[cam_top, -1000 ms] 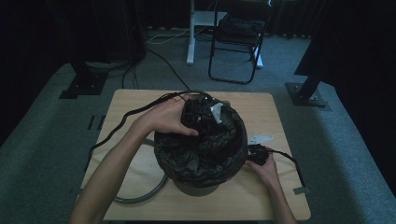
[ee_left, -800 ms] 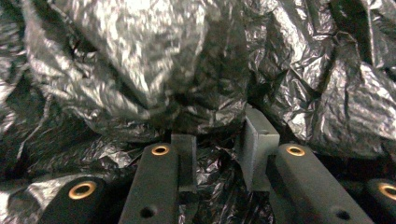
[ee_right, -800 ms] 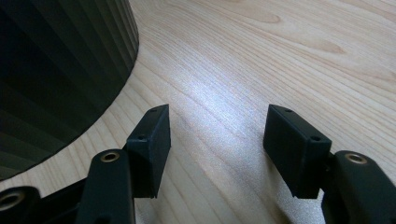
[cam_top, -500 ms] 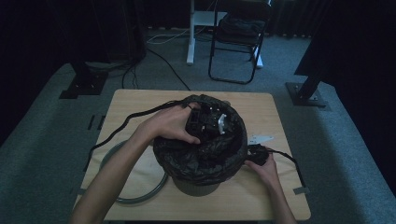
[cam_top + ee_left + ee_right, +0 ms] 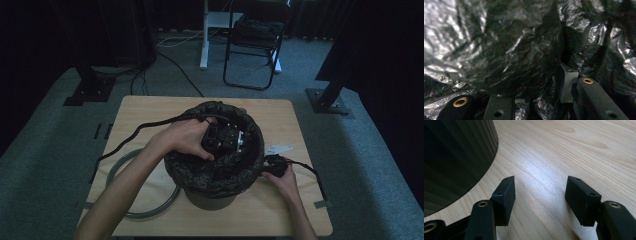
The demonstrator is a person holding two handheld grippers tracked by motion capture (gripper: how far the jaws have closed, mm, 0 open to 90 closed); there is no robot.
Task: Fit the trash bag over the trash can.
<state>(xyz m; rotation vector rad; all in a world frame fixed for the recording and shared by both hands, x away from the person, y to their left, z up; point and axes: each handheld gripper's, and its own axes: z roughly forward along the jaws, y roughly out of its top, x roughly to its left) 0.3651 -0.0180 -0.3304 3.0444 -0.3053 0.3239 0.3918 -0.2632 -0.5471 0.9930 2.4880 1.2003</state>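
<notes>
High view: a dark ribbed bin stands on the wooden bench, lined with a black plastic bag whose edge is folded over the bin's rim. The left hand-held gripper is lowered into the mouth of the bag, near the middle of the opening, with the person's left hand wrapped round its body and its cable trailing away to the left across the bench. A grey ring lies flat on the bench to the left of the bin, partly under the left forearm.

Left gripper view: the left hand-held gripper points into crumpled, shiny bag film on all sides. Its jaws have just been opening; folds of the bag lie between them, but whether the pads press on the film cannot be told.

The right hand-held gripper rests low at the right side of the bin, just beside its wall, held in the right hand.

Right gripper view: the right hand-held gripper has its jaws apart over bare bench wood, with nothing between them; the ribbed bin wall rises at the left of that view, close to one jaw but not touching it.
</notes>
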